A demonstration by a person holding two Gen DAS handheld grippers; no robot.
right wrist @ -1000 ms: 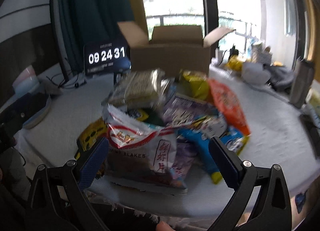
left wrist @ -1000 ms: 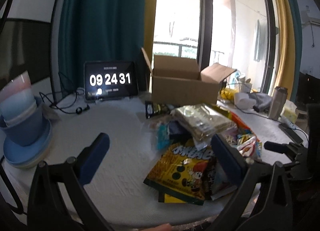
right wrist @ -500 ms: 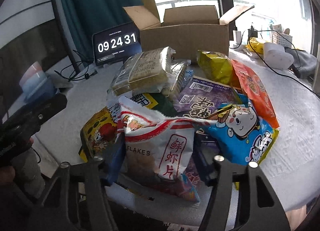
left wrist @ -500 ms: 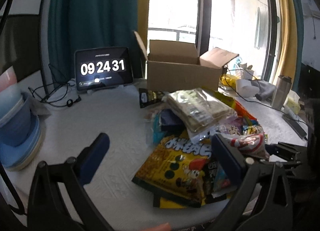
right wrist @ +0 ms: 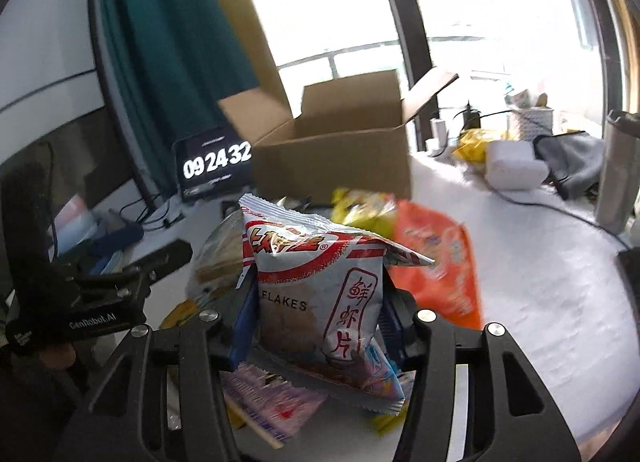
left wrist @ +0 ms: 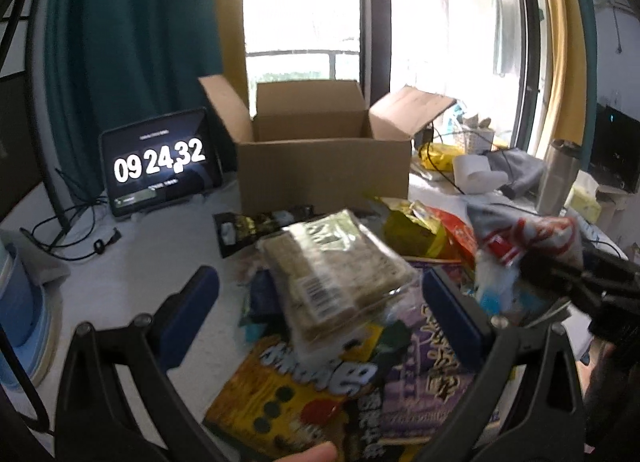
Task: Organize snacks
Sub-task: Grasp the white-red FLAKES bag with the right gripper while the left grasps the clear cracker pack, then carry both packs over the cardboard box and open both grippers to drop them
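Above the snack pile (right wrist: 432,262), the right gripper (right wrist: 316,326) pinches the shrimp-flake bag (right wrist: 316,282) by its puffy sides, short of the cardboard box (right wrist: 340,153); the left gripper (left wrist: 320,298) gapes empty; slick film could slip free.

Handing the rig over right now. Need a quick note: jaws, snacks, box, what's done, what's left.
Right gripper: jaws have just been closing, now clamped on the white and red shrimp flakes bag, lifted off the pile.
Left gripper: jaws open, nothing held, over the clear cracker pack.
Cardboard box: flaps open behind the pile; no snacks visible inside.
Done: one bag picked.
Left: box that bag, then the yellow bag, purple bag, orange bag and the others.
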